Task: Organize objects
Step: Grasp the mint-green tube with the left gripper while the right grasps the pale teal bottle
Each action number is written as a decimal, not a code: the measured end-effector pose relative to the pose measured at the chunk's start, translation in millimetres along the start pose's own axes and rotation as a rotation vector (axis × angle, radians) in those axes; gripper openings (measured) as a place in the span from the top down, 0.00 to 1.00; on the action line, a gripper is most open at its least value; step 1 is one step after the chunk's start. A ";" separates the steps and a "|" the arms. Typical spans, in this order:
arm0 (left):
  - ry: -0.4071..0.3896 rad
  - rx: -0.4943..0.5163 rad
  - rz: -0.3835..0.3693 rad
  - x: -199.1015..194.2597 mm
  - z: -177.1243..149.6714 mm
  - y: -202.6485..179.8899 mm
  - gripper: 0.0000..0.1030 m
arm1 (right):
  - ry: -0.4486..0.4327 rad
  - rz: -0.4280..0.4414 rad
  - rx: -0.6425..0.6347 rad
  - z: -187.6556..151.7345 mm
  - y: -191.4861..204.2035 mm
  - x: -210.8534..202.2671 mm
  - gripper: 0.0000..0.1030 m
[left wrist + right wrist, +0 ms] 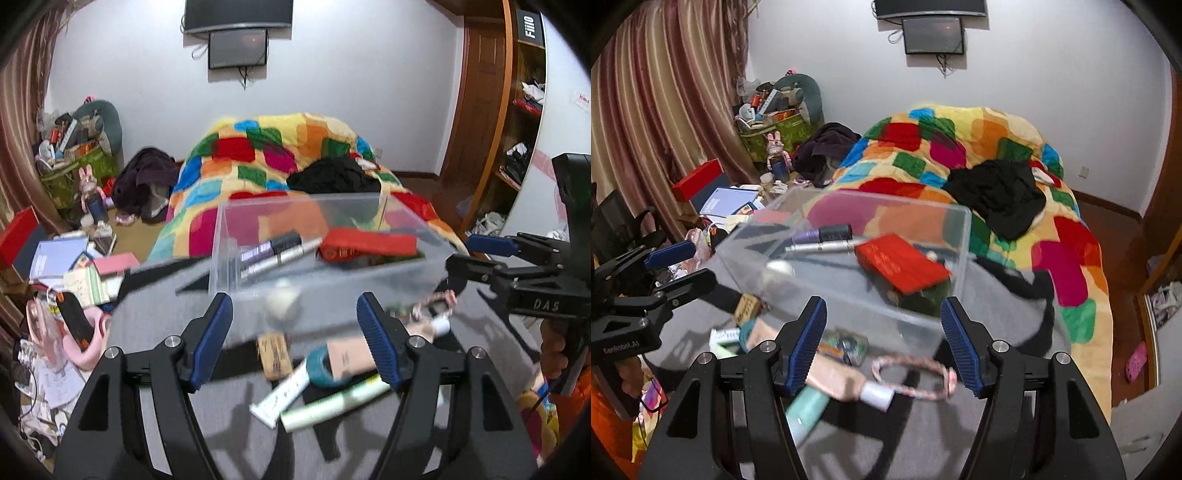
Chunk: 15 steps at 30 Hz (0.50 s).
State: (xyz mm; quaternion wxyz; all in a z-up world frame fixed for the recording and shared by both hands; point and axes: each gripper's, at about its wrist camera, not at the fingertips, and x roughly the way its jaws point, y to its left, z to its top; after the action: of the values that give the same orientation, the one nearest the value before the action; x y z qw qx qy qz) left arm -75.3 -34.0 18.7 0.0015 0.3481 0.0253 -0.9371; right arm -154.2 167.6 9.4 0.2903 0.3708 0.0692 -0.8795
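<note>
Clear box (314, 258) near grey surface's far edge; red packet (369, 245) inside lies crosswise; both grippers (295, 339) (884, 343) wide apart, empty (slightly blurred)

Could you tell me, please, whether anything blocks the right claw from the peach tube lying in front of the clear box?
Nothing visible does. The right claw is open and empty, and the peach tube lies uncovered on the grey cloth, just below its left pad, beside the braided loop.

R tool (884, 343) open, clear box (849, 295) w/ red packet (901, 264), pink tube (838, 380) nearby
</note>
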 end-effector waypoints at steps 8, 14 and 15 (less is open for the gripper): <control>0.126 0.031 -0.097 14.1 -44.6 -14.6 0.33 | 0.097 0.035 0.103 -48.7 -16.7 4.9 0.41; 0.183 0.098 -0.138 24.1 -60.1 -34.7 0.44 | 0.128 0.095 0.097 -69.5 4.0 6.2 0.41; 0.187 0.109 -0.146 25.0 -60.0 -37.8 0.45 | 0.138 0.106 0.084 -71.8 10.5 7.5 0.41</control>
State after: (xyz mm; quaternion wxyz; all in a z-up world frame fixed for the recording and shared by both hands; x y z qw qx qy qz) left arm -55.9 7.1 -41.2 -0.0878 0.4306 -0.0004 -0.8983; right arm -108.5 179.7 -46.2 0.3150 0.4453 0.0324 -0.8375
